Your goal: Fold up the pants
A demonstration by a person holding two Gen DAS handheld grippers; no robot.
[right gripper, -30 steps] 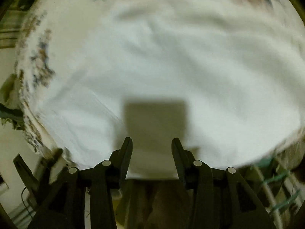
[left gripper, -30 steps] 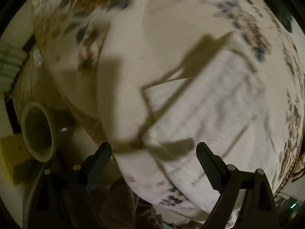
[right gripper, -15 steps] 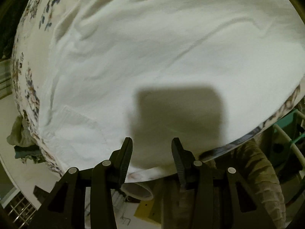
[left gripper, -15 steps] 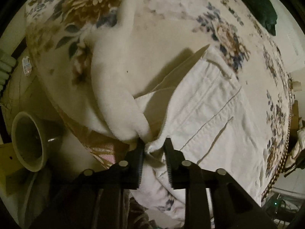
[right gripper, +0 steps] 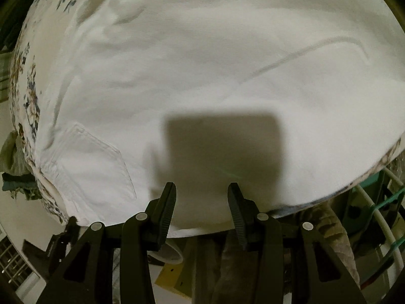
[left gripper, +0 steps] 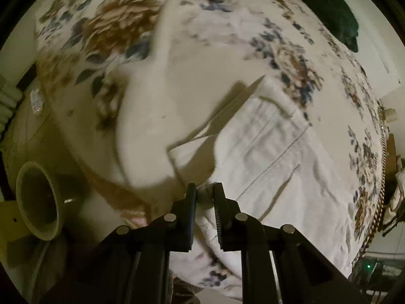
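Your left gripper (left gripper: 204,197) pinches the near corner of the white denim pants (left gripper: 273,157), apparently to lift a fold. They lie flat across the floral bedspread (left gripper: 121,25). Your right gripper (right gripper: 201,198) hovers parted, empty.

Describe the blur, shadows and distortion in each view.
Left wrist view: motion blur smears the floral bedspread and pants; strong fisheye bulge; left gripper sharp. Right wrist view: mostly sharp, a dark boxy shadow falls on the pants ahead of the right gripper; dim corners.

Both wrist views close above bed, angled down — sharing white pants (left gripper: 273,157).
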